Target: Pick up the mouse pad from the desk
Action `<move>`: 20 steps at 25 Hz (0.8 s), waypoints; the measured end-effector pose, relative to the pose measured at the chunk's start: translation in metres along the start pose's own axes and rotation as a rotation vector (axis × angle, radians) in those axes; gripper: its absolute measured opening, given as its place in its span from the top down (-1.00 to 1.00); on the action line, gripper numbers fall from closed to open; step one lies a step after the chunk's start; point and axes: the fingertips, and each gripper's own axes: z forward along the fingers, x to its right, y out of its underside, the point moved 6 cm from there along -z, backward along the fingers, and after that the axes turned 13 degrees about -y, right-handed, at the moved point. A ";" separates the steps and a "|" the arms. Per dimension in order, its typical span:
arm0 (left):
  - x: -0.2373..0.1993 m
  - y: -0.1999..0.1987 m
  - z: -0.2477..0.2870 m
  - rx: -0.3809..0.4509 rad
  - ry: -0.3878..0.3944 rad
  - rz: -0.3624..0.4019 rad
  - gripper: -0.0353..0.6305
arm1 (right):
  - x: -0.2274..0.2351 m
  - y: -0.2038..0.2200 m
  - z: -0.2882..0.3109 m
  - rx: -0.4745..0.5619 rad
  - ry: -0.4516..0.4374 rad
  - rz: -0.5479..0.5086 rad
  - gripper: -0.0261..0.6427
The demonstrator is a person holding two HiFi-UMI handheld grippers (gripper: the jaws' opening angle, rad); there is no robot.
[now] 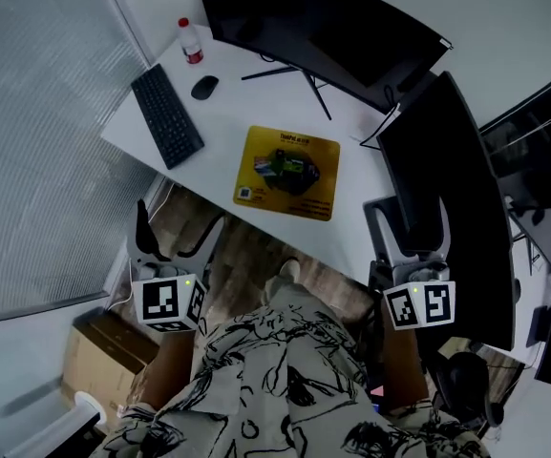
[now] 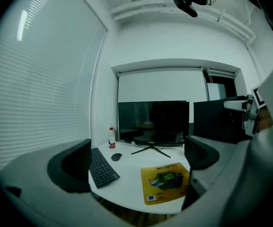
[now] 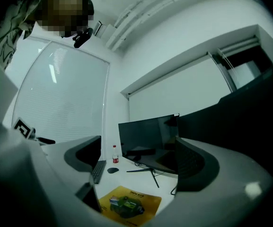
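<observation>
While both grippers hang back off the front edge of the white desk [image 1: 220,146], the yellow mouse pad [image 1: 289,172] lies flat on it ahead of them, close to that front edge and roughly midway between the two tools. The left gripper [image 1: 173,241] has its jaws spread wide with only air between them; in its own view the pad sits low and right of centre, near the right jaw. The right gripper [image 1: 411,241] is likewise spread and holds nothing, and its view shows the pad below, between its jaws but well apart from them. A black keyboard [image 1: 167,116] lies toward the desk's left edge, well apart from the pad, with a dark mouse [image 1: 204,87] just beyond it and a red-capped bottle [image 1: 190,42] at the far left corner. A monitor [image 1: 313,17] stands along the back edge, its stand legs reaching toward the pad. A second dark screen [image 1: 456,189] rises at the right edge, close above the right gripper.
</observation>
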 end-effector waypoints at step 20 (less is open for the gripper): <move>0.049 0.005 0.109 -0.076 -0.036 -0.016 -0.89 | 0.076 0.045 0.089 -0.114 -0.114 0.098 -0.52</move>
